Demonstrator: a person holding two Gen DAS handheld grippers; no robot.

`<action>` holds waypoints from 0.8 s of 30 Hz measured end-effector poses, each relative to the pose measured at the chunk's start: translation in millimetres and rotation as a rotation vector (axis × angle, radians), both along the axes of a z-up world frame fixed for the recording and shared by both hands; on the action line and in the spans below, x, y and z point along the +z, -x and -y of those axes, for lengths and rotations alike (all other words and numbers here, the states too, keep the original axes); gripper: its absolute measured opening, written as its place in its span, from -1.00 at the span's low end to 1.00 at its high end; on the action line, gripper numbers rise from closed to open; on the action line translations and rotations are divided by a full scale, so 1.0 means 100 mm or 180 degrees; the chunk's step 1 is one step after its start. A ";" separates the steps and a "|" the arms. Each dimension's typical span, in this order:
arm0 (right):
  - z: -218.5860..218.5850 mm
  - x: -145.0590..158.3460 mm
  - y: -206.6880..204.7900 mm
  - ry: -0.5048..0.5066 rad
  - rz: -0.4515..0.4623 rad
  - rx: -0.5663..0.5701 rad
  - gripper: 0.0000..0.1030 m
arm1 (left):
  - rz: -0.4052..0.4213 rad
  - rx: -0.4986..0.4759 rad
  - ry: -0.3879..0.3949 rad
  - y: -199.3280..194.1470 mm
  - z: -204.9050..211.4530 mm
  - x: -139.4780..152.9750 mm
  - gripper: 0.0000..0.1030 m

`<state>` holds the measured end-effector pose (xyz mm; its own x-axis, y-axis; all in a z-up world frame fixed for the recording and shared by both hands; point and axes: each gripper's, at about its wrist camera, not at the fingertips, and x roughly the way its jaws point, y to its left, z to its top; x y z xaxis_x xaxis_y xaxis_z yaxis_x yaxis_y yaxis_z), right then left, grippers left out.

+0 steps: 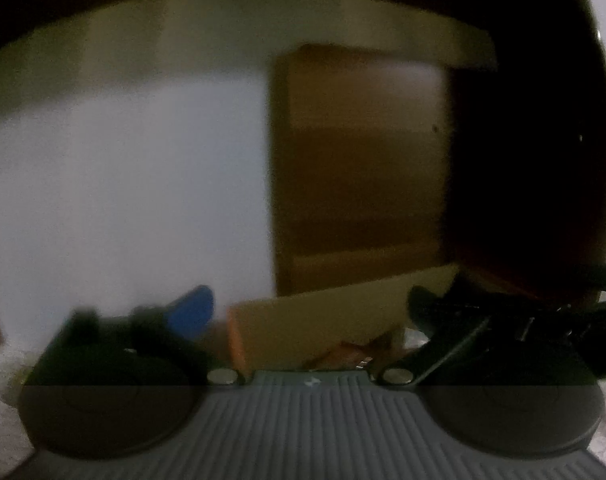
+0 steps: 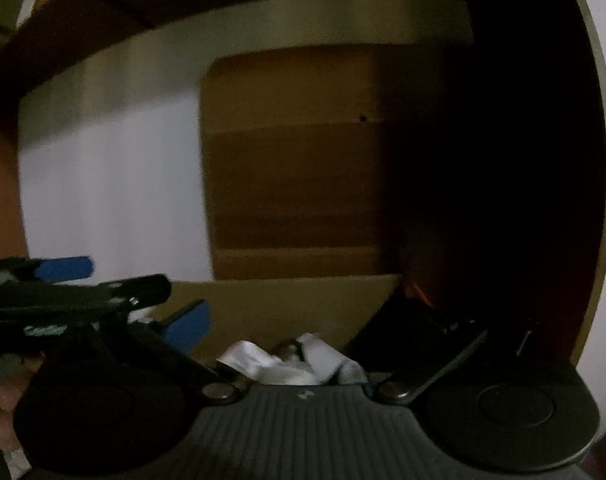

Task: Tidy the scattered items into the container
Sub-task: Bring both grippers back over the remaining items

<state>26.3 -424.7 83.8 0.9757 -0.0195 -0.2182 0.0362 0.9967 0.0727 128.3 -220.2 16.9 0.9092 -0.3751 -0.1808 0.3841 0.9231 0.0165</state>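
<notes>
Left gripper [image 1: 307, 320] fingers stood apart, nothing between them. Right gripper [image 2: 299, 332] also spread, hovering over crumpled white cloth [image 2: 287, 362] without gripping it. Tan cardboard box [image 2: 287, 308], likely container, stood just behind cloth. Judgement: lower right fingers around cloth bulk, close firmly, lift clear of box wall before release.

Straight ahead of both grippers, a tan cardboard box wall [image 1: 323, 320] [image 2: 279, 308] rises close and blocks forward travel. In the right wrist view, crumpled white cloth [image 2: 287, 362] lies low in the gap between the fingers, and the other black gripper with blue pads [image 2: 75, 296] crowds the left side. Above the box wall, room stays open toward the white wall [image 1: 123, 192] and brown wooden door [image 1: 359, 168].
</notes>
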 end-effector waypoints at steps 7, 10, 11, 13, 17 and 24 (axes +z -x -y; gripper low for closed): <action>-0.54 0.12 0.31 -0.0042 0.0171 0.0296 1.00 | 0.0163 0.0397 -0.0103 0.31 -0.95 -0.12 1.00; -0.88 0.07 0.44 -0.0128 0.0172 0.0534 1.00 | 0.0034 0.0562 -0.0183 0.38 -1.39 -0.28 1.00; -1.01 0.03 0.46 -0.0131 0.0139 0.0620 1.00 | -0.0002 0.0624 -0.0238 0.39 -1.51 -0.34 1.00; -1.27 -0.07 0.46 -0.0111 0.0021 0.0787 1.00 | -0.0082 0.0709 -0.0346 0.36 -1.68 -0.47 1.00; -1.79 -0.33 0.34 0.0029 -0.0344 0.1078 1.00 | -0.0180 0.0795 -0.0503 0.28 -1.86 -0.69 1.00; -2.22 -0.56 0.05 0.0249 -0.0735 0.0987 1.00 | -0.0421 0.0876 -0.0466 0.10 -2.01 -0.93 1.00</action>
<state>20.9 -202.9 28.2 0.8633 0.2433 -0.4421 -0.2611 0.9651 0.0214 118.3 -19.1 -75.8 0.9378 -0.0801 -0.3379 0.1284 0.9840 0.1233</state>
